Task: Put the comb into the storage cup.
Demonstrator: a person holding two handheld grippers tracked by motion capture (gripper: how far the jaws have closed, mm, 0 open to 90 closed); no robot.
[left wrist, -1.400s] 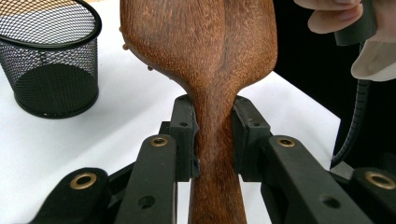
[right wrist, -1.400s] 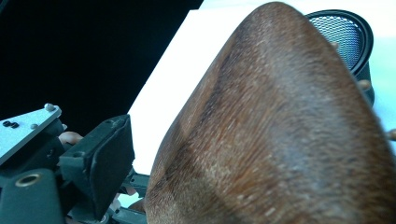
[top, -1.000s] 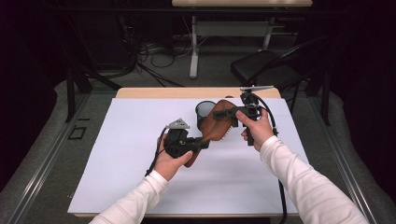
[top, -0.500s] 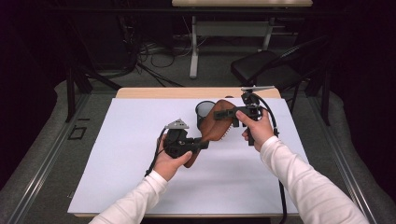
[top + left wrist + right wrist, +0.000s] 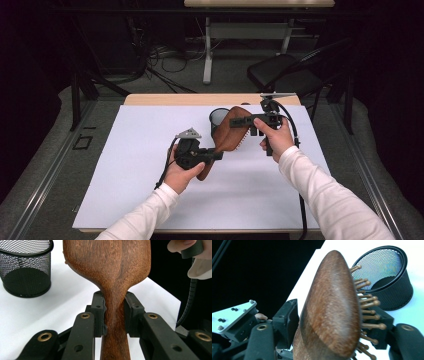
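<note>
Wooden hairbrush (image 5: 231, 136) hangs above the mat, my left gripper (image 5: 113, 312) clamped on its neck, my right gripper (image 5: 334, 322) straddling its head. Its long axis runs between them; the mesh cup (image 5: 218, 118) sits just beyond.

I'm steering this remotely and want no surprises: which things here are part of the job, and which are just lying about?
In the job:
hairbrush
left gripper, shut on its handle
right gripper, jaws either side of its head
mesh cup, just behind the brush

Lying about:
chair beyond the table
cables on the floor
</note>
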